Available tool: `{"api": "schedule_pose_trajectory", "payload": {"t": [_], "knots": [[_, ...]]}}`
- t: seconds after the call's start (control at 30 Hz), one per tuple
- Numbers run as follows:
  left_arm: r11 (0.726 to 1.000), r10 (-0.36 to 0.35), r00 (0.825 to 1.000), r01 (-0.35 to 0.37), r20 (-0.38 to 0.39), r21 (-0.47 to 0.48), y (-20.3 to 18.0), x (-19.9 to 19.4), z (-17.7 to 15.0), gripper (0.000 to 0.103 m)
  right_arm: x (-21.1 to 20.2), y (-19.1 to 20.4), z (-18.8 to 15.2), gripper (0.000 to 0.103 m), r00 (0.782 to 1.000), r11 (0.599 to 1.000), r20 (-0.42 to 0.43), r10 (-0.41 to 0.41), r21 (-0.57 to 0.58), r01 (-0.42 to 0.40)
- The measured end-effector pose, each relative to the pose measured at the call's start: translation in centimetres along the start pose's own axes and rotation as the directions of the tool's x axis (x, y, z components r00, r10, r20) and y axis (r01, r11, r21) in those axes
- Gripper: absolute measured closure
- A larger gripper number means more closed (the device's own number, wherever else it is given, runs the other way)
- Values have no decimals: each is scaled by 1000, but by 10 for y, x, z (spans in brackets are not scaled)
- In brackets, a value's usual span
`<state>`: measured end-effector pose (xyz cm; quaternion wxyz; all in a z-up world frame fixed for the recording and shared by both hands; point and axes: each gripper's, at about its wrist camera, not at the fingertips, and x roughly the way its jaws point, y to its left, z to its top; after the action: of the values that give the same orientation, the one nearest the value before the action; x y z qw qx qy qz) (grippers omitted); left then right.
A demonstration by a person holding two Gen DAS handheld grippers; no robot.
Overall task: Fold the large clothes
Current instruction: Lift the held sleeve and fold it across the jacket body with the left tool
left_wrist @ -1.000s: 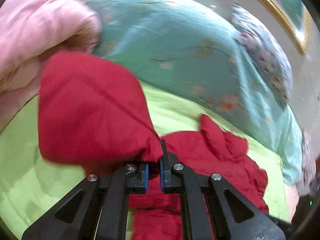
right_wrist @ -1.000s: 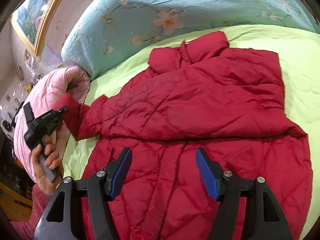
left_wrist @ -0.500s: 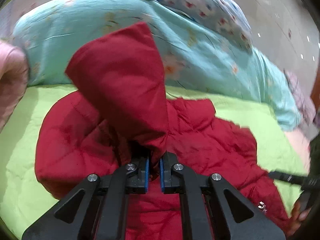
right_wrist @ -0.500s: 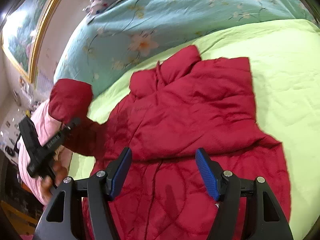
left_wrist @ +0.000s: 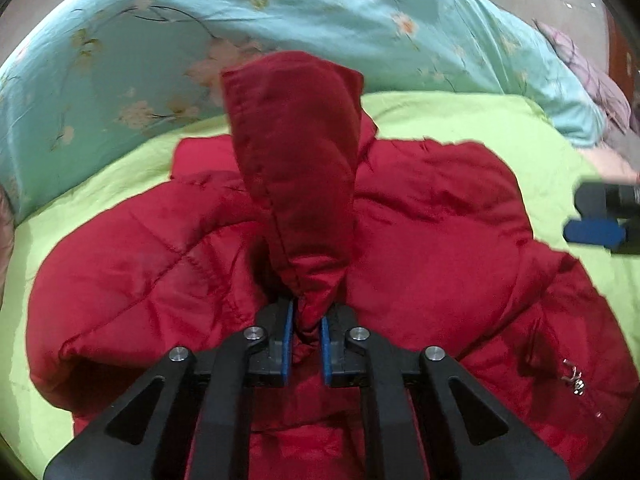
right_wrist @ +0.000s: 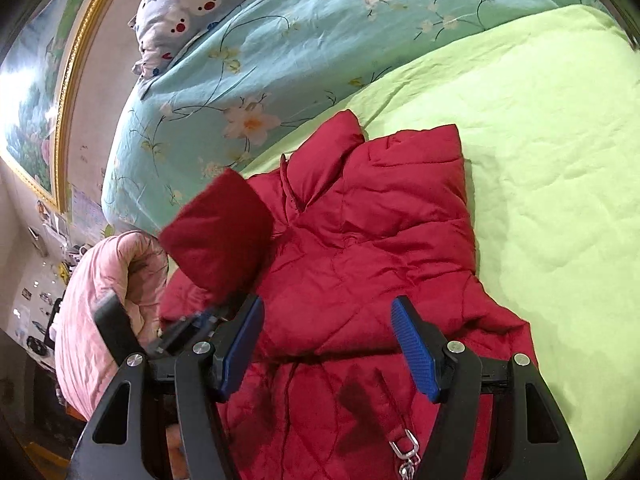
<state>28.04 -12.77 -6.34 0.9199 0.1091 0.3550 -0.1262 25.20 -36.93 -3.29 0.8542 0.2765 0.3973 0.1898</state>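
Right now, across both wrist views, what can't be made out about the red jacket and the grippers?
- Red jacket hem: cut off by the bottom edge in both views, behind the gripper frames.
- Sleeve cuff: buried in the shut left gripper; pinch depth hidden.
- Right gripper, open: in the left view, only a blurred tip at the right edge.
- Zipper pull: small, partly cropped.

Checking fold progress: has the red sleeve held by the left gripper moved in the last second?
Yes. In the right wrist view the sleeve, clamped by the left gripper, has swung from beside the pink quilt over the jacket body.
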Motion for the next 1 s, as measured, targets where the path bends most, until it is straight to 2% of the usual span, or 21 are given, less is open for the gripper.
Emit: {"api": "schedule_pose_trajectory", "payload": {"t": [0.13, 0.3, 0.37, 0.4, 0.47, 0.57, 0.63, 0.67, 0.7, 0.73, 0.8, 0.9, 1.0], "knots": [[998, 21, 1000, -20, -11, 57, -10, 4, -9, 93, 17, 2, 10, 34, 999, 999, -36, 32, 6, -32], [986, 80, 997, -75, -25, 148, -25, 10, -16, 91, 49, 7, 29, 33, 984, 990, -109, 141, 46, -136], [978, 106, 994, -100, -24, 185, -30, 12, -19, 90, 64, 8, 37, 26, 973, 981, -137, 186, 81, -176], [973, 117, 993, -110, -22, 200, -33, 13, -20, 90, 70, 9, 41, 18, 969, 978, -147, 198, 93, -186], [964, 140, 990, -133, -14, 232, -38, 13, -24, 89, 81, 10, 48, 12, 961, 970, -159, 229, 123, -210], [954, 160, 987, -153, -7, 258, -45, 16, -26, 89, 94, 13, 56, 12, 953, 967, -180, 242, 129, -221], [953, 161, 987, -154, -8, 263, -46, 15, -26, 89, 103, 17, 58, 14, 956, 974, -201, 214, 112, -195], [955, 153, 988, -145, -9, 259, -45, 14, -26, 87, 106, 18, 59, 18, 956, 977, -208, 205, 107, -186], [957, 145, 989, -137, -14, 255, -43, 13, -25, 86, 109, 20, 58, 37, 955, 978, -217, 203, 99, -186], [962, 127, 992, -117, -26, 245, -40, 11, -25, 84, 114, 21, 57, 63, 951, 979, -237, 197, 92, -180], [972, 79, 996, -68, -40, 223, -32, 6, -21, 79, 118, 23, 54, 89, 952, 986, -257, 164, 74, -150], [984, -62, 997, 70, -56, 161, -15, -18, -20, 65, 111, 20, 52, 94, 955, 985, -243, 169, 63, -158], [987, -128, 992, 130, -21, 97, 5, -46, -17, 56, 96, 19, 55, 95, 960, 984, -215, 180, 57, -171]]}}
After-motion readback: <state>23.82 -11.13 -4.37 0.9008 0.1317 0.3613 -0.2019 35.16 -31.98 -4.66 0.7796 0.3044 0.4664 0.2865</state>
